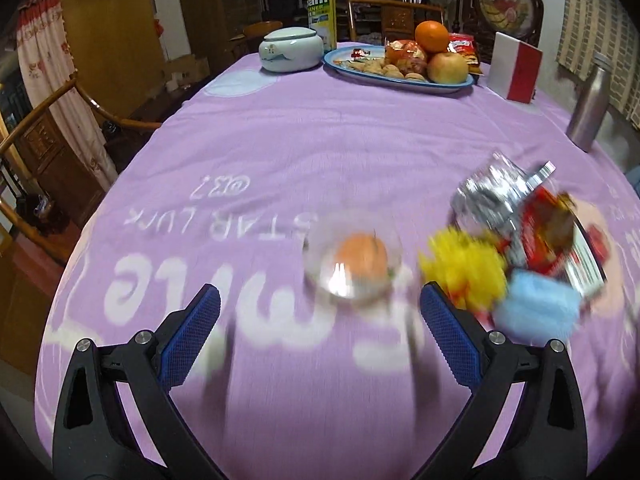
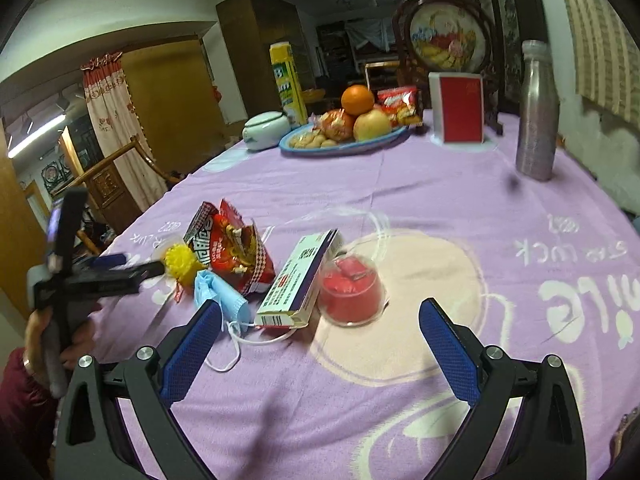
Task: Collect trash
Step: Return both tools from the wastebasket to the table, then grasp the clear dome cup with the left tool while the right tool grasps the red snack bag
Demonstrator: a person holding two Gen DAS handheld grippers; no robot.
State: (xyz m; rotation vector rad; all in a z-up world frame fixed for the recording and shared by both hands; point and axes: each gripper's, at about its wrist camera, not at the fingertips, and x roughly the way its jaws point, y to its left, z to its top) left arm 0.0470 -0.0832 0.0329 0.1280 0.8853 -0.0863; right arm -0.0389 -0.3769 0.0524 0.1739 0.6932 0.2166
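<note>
Trash is seen gathered near the middle of the desk (image 2: 440,184), which is covered by a lilac cloth. In the right wrist view, a red snack wrapper (image 2: 236,252), a yellow crumpled wrapper (image 2: 180,264), a blue face mask (image 2: 218,296) and a small carton (image 2: 298,280) are bunched together, touching. A clear plastic cup (image 2: 352,292) with red contents is set just beside the carton. The right claw (image 2: 320,312) is held wide open above the cloth, nothing gripped. The left claw (image 1: 320,300) is likewise spread open and empty, with a blurred clear cup (image 1: 354,266) holding something orange just ahead of it. A fruit plate (image 2: 344,146) and a steel bottle (image 2: 536,112) are seen well beyond, at the far side.
</note>
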